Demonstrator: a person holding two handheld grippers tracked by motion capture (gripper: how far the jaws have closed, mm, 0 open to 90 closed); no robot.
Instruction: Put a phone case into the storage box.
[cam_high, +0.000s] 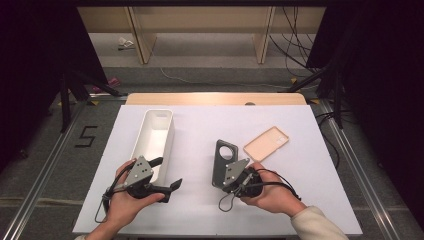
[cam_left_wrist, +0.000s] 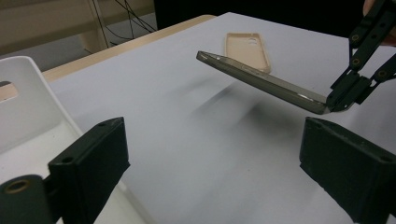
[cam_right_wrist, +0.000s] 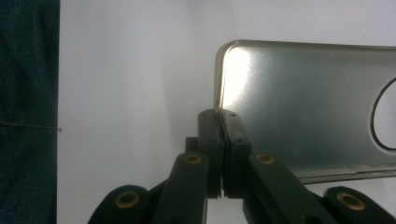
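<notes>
So on the table, the bin sits left, with the left gripper at its near end. Right gripper holds one phone case up mid-table; the other phone case lies flat just behind, to its right.

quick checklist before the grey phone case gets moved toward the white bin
1. Grip: right gripper is shut on an edge of the grey phone case near a corner: ok.
2. Lift: in the left gripper view the case hangs tilted above the table, shadow beneath: ok.
3. Hold security: thin edge pinch only, slip risk: cannot tell.
4. Left gripper: jaws open, nothing between them: ok.
5. White bin: the inside that shows looks empty: ok.
6. Beige phone case: flat on the table, away from the bin: ok.
</notes>
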